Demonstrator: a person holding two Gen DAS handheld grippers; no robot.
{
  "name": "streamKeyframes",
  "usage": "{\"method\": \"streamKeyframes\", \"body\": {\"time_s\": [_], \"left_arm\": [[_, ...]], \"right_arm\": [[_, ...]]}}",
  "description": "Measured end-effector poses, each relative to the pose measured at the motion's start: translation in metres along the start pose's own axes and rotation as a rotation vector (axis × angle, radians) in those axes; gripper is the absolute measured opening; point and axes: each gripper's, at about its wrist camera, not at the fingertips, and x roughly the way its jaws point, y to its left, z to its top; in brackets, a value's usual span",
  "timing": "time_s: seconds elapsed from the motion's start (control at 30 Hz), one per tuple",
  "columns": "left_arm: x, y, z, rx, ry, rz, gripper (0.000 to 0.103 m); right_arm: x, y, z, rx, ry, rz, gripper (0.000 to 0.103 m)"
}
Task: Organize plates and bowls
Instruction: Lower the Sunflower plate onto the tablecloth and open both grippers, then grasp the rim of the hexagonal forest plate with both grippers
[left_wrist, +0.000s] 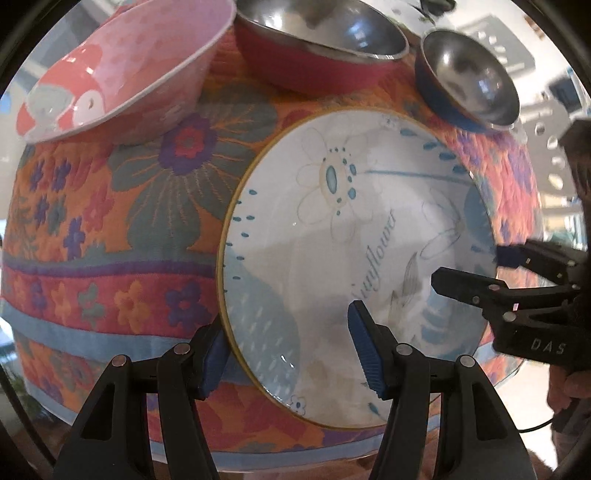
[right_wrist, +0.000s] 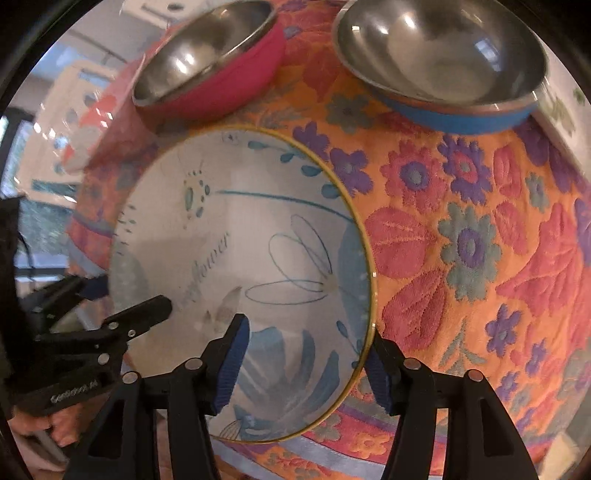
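Observation:
A white dish (left_wrist: 332, 258) with blue flowers and the word "Sunflower" lies on a floral cloth. My left gripper (left_wrist: 290, 356) points down over the dish's left rim, one pad outside the rim and one over the inside, jaws apart. My right gripper (right_wrist: 306, 365) straddles the opposite rim of the dish (right_wrist: 240, 229) the same way, also apart. Each view shows the other gripper across the dish: the right gripper (left_wrist: 476, 267) and the left gripper (right_wrist: 127, 295). Neither pair of pads presses on the dish.
Behind the dish stand a pink fox-patterned bowl (left_wrist: 122, 66), a steel bowl with a red outside (left_wrist: 321, 44) (right_wrist: 207, 62) and a steel bowl with a blue outside (left_wrist: 469, 77) (right_wrist: 443, 55). The quilted floral cloth (left_wrist: 110, 221) (right_wrist: 480, 240) covers the table. A hand (right_wrist: 59, 432) holds the left gripper.

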Motion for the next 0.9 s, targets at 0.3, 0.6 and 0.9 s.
{"method": "streamKeyframes", "body": {"time_s": [0.3, 0.6, 0.9], "left_arm": [[0.002, 0.006, 0.007, -0.004, 0.058, 0.058, 0.059], [-0.042, 0.017, 0.017, -0.215, -0.003, 0.142, 0.061], [-0.077, -0.049, 0.048, -0.463, -0.103, 0.079, 0.061]], "right_arm": [[0.015, 0.029, 0.01, -0.025, 0.05, -0.088, 0.065], [-0.006, 0.036, 0.022, -0.173, 0.072, -0.017, 0.065], [-0.077, -0.011, 0.038, -0.374, -0.006, 0.084, 0.065]]}}
